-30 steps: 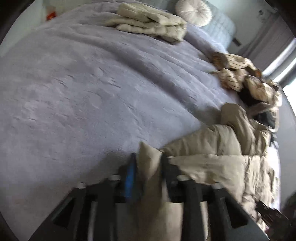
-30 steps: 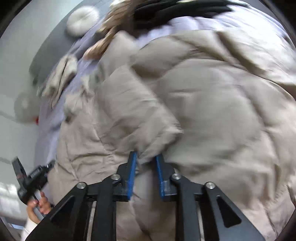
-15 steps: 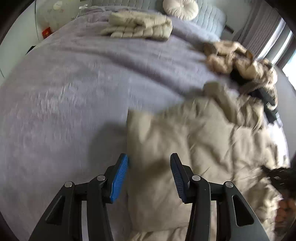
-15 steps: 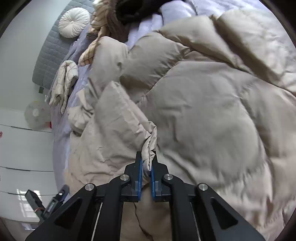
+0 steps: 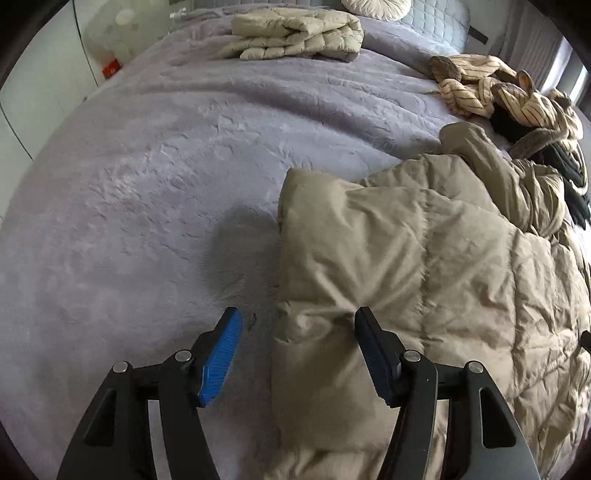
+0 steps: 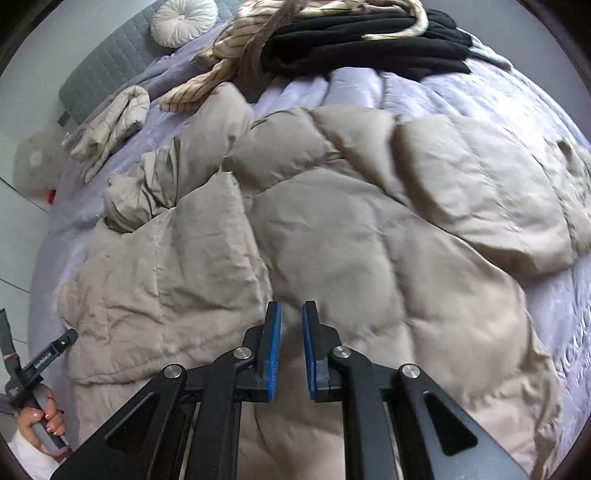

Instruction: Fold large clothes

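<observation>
Beige puffer coat (image 5: 424,266), quilted and crinkled, sprawls over plush lilac bedspread (image 5: 147,184).

To your left the purple bedspread (image 5: 155,192) lies bare and wide, giving a gripper free passage up to the folded quilted jacket (image 5: 295,33) near the headboard (image 6: 107,70). On the right, the beige puffer coat (image 5: 424,266) covers the near side. Beyond it, the striped garment (image 5: 491,88) and the black clothes (image 6: 369,44) crowd the far corner, beside a round cushion (image 6: 184,20).
</observation>
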Available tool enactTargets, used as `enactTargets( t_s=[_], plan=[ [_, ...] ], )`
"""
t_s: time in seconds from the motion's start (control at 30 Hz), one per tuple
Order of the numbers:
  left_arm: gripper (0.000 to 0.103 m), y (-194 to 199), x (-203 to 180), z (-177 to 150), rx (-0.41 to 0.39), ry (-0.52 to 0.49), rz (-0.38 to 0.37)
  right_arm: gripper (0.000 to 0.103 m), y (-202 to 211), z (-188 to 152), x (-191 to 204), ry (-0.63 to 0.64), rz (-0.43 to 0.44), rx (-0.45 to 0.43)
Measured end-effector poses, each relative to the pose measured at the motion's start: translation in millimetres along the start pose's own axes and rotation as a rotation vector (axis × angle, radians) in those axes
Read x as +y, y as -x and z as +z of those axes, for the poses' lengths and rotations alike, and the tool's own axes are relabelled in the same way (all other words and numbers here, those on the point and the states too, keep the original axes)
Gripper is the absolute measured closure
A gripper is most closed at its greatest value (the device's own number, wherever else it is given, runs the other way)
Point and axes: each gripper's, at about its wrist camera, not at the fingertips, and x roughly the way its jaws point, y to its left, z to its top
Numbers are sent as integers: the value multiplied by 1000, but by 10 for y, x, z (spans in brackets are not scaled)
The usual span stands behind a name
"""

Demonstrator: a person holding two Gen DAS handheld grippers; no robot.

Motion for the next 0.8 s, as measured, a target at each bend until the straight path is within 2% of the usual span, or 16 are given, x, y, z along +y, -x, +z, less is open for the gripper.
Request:
enactTargets(
  t_s=[0.27,0.47,0.53,0.63,0.7,0.77,0.8],
  plan=[
    [38,440,-370,-243,-19,-45,-30,89,294,-262,-334,-50,65,62],
    [38,579,-835,-551,20,-95,-48,88,395,-456,-498,-79,103,101],
    [38,612,-1022,-661,36,-125,-60,81,428,-518,-554,-86,121,116],
    [38,636,-1239,-784,53,-176,-70,60,503,-597,-630,-91,140,124],
    [38,661,-1380,-862,60,-202,-76,59,544,-627,-670,-93,150,124],
    [8,704,-1486,-923,59,-211,-84,55,586,-659,-744,-103,166,128],
    [0,746,-1542,-954,42,-210,-76,53,602,-670,-780,-108,171,130]
  ],
)
